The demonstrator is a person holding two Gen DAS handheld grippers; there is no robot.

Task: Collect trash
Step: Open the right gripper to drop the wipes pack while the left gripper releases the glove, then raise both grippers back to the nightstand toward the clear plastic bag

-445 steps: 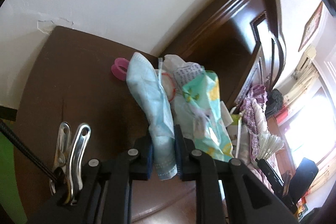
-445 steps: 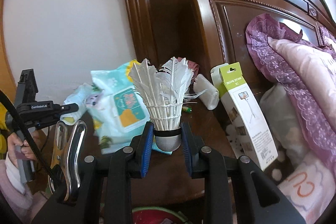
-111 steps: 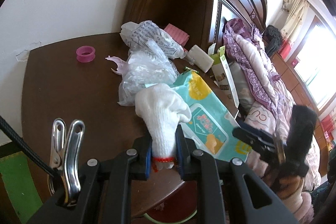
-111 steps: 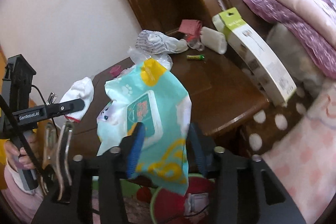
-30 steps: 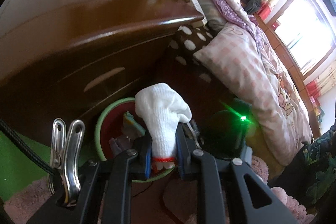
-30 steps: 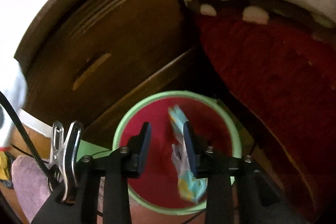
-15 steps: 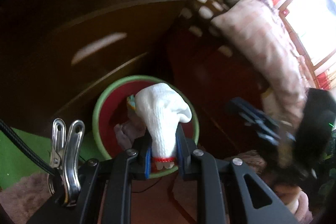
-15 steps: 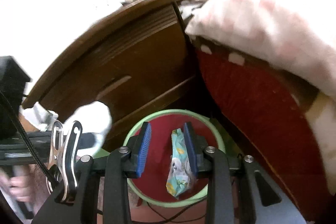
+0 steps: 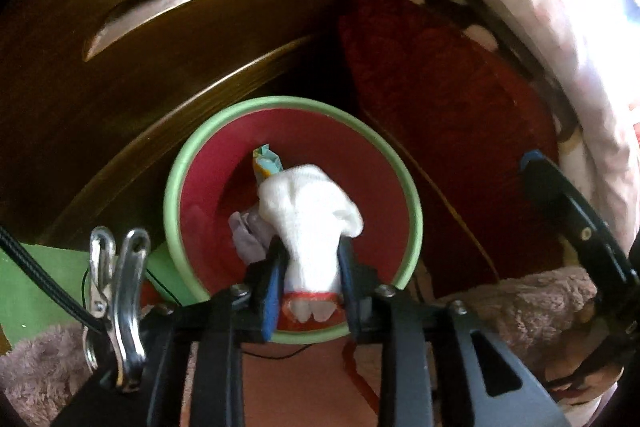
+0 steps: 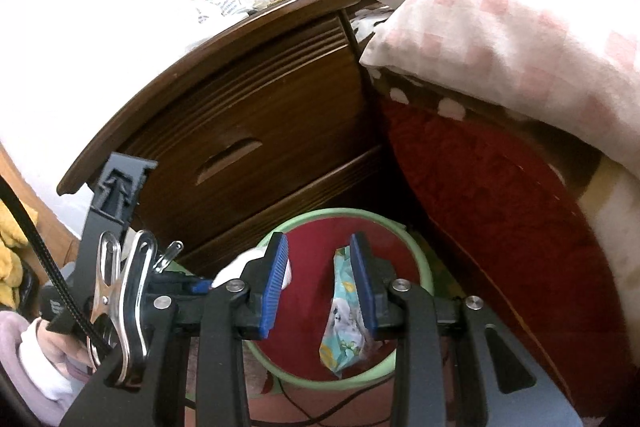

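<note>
A round bin with a green rim [image 9: 280, 101] and red inside stands on the floor against the nightstand. My left gripper [image 9: 310, 247] hangs just above it, pointing steeply down. A white knit glove [image 9: 308, 203] with a red cuff fills the gap between its blue pads; the jaws are opening while still touching it. A teal wipes pack [image 9: 266, 167] and a greyish scrap [image 9: 246, 231] lie inside the bin. My right gripper [image 10: 320, 259] stands open and empty higher over the bin's rim [image 10: 340, 213]. Beneath it lies the wipes pack [image 10: 344, 323], and the glove [image 10: 236, 267] shows at the left.
The dark wooden nightstand [image 10: 240, 107] with a drawer rises behind the bin, with crumpled bags [image 10: 228, 5] on top. A bed with a red side [image 10: 500, 207] and a pink checked quilt [image 10: 520, 27] stands close on the right. A fluffy rug [image 9: 44, 367] lies near the bin.
My left gripper came down with the glove until it hangs close over the bin, and its jaws have spread a little. The right gripper rose away, leaving the wipes pack in the bin.
</note>
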